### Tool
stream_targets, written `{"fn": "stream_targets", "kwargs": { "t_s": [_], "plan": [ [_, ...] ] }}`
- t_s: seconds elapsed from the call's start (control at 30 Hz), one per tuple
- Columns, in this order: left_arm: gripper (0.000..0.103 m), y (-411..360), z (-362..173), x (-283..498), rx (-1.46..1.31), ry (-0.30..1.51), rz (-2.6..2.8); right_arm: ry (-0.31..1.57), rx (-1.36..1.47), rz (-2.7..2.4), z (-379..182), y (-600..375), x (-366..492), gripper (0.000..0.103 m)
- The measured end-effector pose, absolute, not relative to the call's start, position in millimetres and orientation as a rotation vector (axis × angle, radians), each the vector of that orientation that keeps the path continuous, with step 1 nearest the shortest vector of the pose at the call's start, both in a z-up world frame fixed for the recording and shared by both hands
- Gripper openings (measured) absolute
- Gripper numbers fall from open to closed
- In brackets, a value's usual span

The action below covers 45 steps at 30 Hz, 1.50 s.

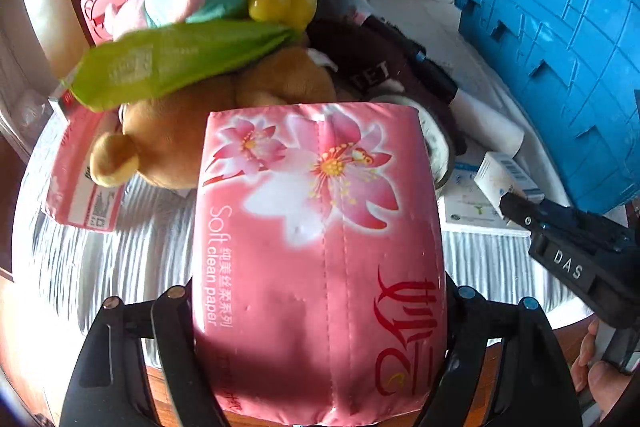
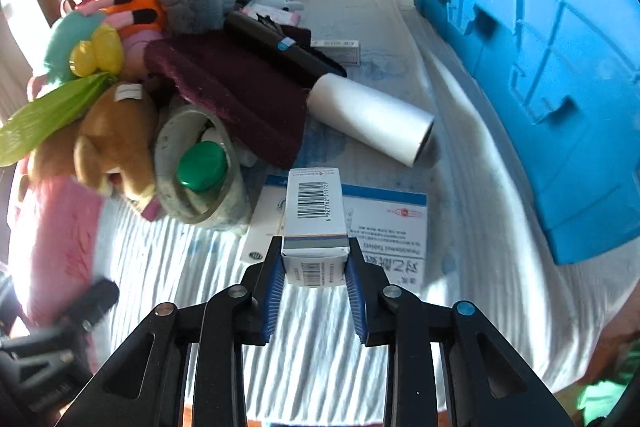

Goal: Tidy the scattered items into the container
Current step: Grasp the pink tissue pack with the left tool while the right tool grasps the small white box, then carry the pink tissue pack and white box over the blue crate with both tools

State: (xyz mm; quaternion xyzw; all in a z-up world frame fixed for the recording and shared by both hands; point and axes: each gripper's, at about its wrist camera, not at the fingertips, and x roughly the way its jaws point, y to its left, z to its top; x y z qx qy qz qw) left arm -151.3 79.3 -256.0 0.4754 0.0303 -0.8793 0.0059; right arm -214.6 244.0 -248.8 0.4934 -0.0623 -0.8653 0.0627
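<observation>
- Left wrist view: left tongs (image 1: pixel 320 311) pinch a pink tissue pack (image 1: pixel 316 251), which hides much of the surface ahead.
- Right wrist view: right tongs (image 2: pixel 314 281) pinch a small barcoded box (image 2: pixel 314 223) above a flat white-and-blue carton (image 2: pixel 384 223).
- Nearby: plush toys (image 2: pixel 116 147), a white roll (image 2: pixel 372 115).
- The blue container (image 2: pixel 540 67) stands at right on a white striped cloth (image 2: pixel 320 355).

Glossy plastic film wraps the pink tissue pack (image 1: pixel 320 259). Beside it, the brown bear (image 1: pixel 180 131) is soft plush. Behind the bear, the blue crate (image 2: pixel 540 67) is matt, ribbed plastic.
</observation>
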Motion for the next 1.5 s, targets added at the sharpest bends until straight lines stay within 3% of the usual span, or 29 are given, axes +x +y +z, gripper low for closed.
{"fn": "stream_targets", "kwargs": {
  "t_s": [0.53,0.9,1.13,1.3,1.5],
  "plan": [
    [0.079,104.5,-103.6,-159.1,1.102,0.073,-3.050,-0.120,1.007,-2.813,-67.8,248.8,-169.1,0.028],
    [0.079,200.5,2.7,-185.4,0.837,-0.020,-3.288,0.000,0.674,-3.006,51.7,330.8,-159.8,0.028],
    [0.079,324.7,56.3,-242.8,0.925,0.003,-3.369,0.166,0.597,-3.046,98.9,456.7,-202.5,0.028],
    [0.079,419.1,88.4,-316.9,1.164,0.074,-3.265,0.250,0.753,-2.983,106.8,550.8,-277.2,0.028],
    [0.079,487.2,57.5,-408.6,1.605,0.091,-2.997,0.204,1.069,-2.821,74.1,624.7,-369.7,0.028]
  ]
}}
